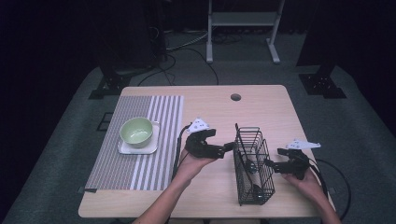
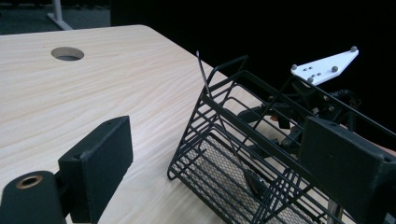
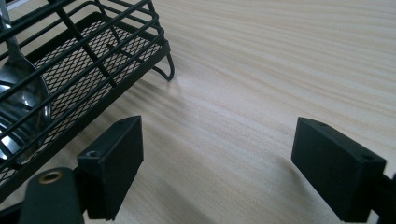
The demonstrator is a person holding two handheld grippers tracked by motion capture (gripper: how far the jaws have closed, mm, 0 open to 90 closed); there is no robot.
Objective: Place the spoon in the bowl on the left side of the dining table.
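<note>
While both grippers gape, the wire basket stands between them.

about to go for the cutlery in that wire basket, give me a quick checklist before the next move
1. Left claw open: ok, jaws apart, its tip at the basket's side.
2. Right claw open: ok, jaws wide, nothing between them.
3. Wire basket upright on the table: ok.
4. Spoon reachable: cannot tell, its bowl lies behind the wires.
5. Green bowl on its white plate, apart from both claws: ok.
6. Basket steadied by either claw: not ok, neither grips it.
</note>
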